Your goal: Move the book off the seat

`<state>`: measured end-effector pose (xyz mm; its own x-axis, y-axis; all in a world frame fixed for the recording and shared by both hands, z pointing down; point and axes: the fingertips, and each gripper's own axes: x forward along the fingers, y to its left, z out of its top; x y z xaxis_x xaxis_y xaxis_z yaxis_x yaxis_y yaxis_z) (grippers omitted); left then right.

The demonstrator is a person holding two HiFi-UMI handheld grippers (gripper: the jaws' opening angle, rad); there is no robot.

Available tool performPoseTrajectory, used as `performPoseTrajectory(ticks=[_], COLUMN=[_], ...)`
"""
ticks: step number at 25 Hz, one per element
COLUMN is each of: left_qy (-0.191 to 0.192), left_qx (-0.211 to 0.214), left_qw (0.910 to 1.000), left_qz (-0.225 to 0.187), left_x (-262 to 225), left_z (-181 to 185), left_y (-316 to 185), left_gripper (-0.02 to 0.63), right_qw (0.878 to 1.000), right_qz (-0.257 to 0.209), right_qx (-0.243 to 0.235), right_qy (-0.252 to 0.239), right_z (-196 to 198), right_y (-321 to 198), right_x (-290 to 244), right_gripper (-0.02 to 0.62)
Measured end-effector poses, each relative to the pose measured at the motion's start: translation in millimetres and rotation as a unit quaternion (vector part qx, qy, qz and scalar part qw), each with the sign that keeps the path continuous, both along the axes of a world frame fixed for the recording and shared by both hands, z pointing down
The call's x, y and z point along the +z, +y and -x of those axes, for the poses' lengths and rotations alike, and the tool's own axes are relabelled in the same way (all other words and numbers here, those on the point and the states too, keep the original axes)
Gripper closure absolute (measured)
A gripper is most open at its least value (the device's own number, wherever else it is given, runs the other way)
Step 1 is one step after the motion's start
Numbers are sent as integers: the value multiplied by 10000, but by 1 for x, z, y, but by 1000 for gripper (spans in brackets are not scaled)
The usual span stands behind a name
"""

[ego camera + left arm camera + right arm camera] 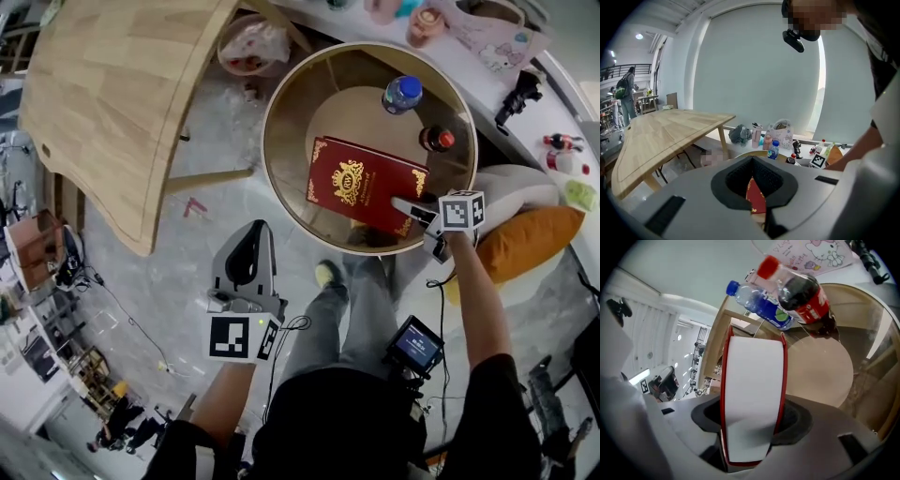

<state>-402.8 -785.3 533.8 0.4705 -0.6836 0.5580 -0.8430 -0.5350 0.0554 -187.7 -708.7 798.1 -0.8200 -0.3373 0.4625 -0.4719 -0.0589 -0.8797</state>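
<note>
The red book (361, 183) with gold ornament lies tilted over the glass top of a round side table (281, 103). My right gripper (412, 208) is at the book's near right corner, and its jaws are shut on the book. In the right gripper view the book's white page edge (752, 394) fills the space between the jaws of the right gripper (752, 427). My left gripper (248, 230) hangs lower left of the table, above the floor, with its jaws together and nothing in them. In the left gripper view the book (755, 197) shows beyond the left gripper (754, 187).
A water bottle (401, 94) and a cola bottle (437, 139) stand on the round table behind the book. A wooden table (112, 94) fills the upper left. An orange cushion (530, 239) and a white seat lie right of my right arm. A cluttered white ledge runs along the top.
</note>
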Motion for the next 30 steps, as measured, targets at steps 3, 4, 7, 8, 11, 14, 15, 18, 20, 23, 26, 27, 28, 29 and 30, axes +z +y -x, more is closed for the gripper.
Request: performPoseTrajectory(ticks=[3, 4, 7, 8, 11, 14, 15, 18, 20, 23, 26, 27, 28, 29, 30], left_qy=[-20, -11, 16, 16, 12, 14, 13, 11, 49, 119, 175, 199, 218, 235, 255], left_qx=[110, 135, 201, 220, 284, 353, 378, 429, 447, 426, 378, 372, 385, 420, 474], left_qw=[9999, 9999, 9998, 9997, 9996, 9994, 9993, 9991, 9990, 9990, 9991, 9991, 9990, 9988, 9985], left_qz=[90, 100, 95, 93, 75, 34, 19, 17, 33, 21, -15, -26, -40, -61, -91], left_x=[12, 15, 17, 16, 15, 16, 16, 15, 14, 14, 12, 10, 8, 6, 2], left_z=[-7, -9, -16, -19, -26, -32, -34, -38, -39, -35, -28, -26, -24, -22, -20], left_y=[3, 3, 1, 1, 1, -2, -2, 1, 4, 7, 5, 4, 3, 1, -1], left_gripper=[595, 595, 595, 595, 595, 595, 595, 595, 595, 595, 595, 595, 595, 595, 595], right_qw=[9998, 9996, 9983, 9976, 9954, 9931, 9921, 9848, 9771, 9702, 9539, 9447, 9344, 9241, 9147], right_qz=[139, 168, 230, 240, 256, 238, 219, 172, 175, 92, -116, -208, -278, -310, -320], right_qx=[120, 144, 306, 392, 574, 593, 605, 689, 684, 555, 239, 132, 45, -22, -70], right_qy=[85, 176, 439, 513, 726, 981, 1079, 1585, 2008, 2356, 2989, 3270, 3552, 3808, 4029], right_z=[-5, -8, -17, -20, -28, -33, -35, -44, -52, -53, -58, -61, -64, -66, -68], right_y=[8, 10, 10, 9, 5, -1, -3, -2, 3, 4, 3, 2, 2, 2, 3], right_x=[19, 25, 38, 41, 51, 61, 63, 71, 76, 74, 69, 65, 59, 54, 48], right_gripper=[317, 306, 284, 277, 260, 247, 243, 239, 239, 241, 248, 267, 310, 381, 409])
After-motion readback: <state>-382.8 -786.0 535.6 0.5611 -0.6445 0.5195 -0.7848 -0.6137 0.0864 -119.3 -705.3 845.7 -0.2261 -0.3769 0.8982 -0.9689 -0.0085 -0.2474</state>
